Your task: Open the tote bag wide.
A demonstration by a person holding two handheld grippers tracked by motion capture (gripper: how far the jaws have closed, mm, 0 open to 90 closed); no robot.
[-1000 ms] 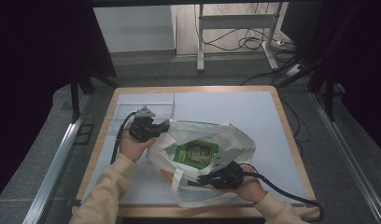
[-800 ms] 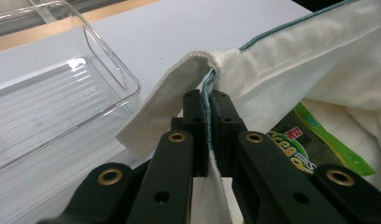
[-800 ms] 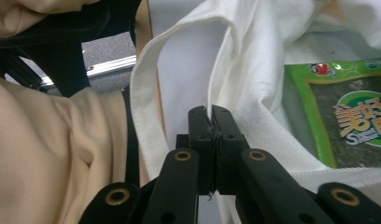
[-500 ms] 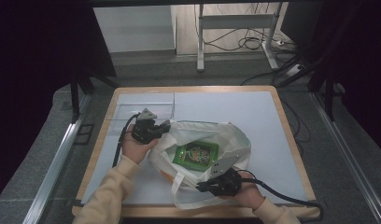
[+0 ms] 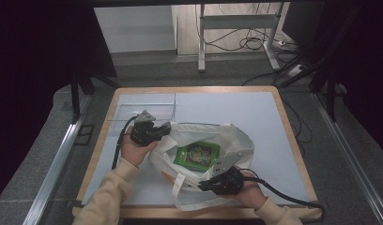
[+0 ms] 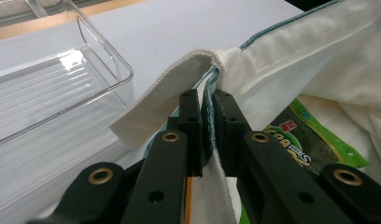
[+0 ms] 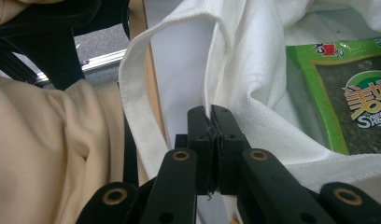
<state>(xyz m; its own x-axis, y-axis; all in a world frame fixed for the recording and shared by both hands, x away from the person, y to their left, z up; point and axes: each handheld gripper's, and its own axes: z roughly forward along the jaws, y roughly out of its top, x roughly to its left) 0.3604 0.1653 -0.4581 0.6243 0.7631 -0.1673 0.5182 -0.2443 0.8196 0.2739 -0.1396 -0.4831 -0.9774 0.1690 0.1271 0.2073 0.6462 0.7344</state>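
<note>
A: What is the work surface like?

B: A pale table (image 5: pixel 255 112) with a wooden rim, standing on grey floor with a dark curtain at the left and cables (image 5: pixel 248 43) trailing beyond the table's far edge. A clear plastic tray (image 5: pixel 141 111) sits at the far left corner.

A: And the bag?

B: The white cloth bag (image 5: pixel 229 140) lies open just on the near side of the tray, with a green snack packet (image 5: pixel 197 154) inside it.

A: The 2 grippers?

B: The left gripper (image 5: pixel 162 130) is at the bag's left rim, beside the tray. Its jaws have just been opening a little, yet the green-edged hem still sits pinched between them. The right gripper (image 5: pixel 203 186) is at the bag's near rim, jaws pressed together on the cloth.

A: Any change from a second ago?

B: The right hand (image 5: pixel 248 190) has drawn that rim nearer the table's front edge, so the bag's mouth gapes wider. The left hand (image 5: pixel 135 149) has barely shifted.
</note>
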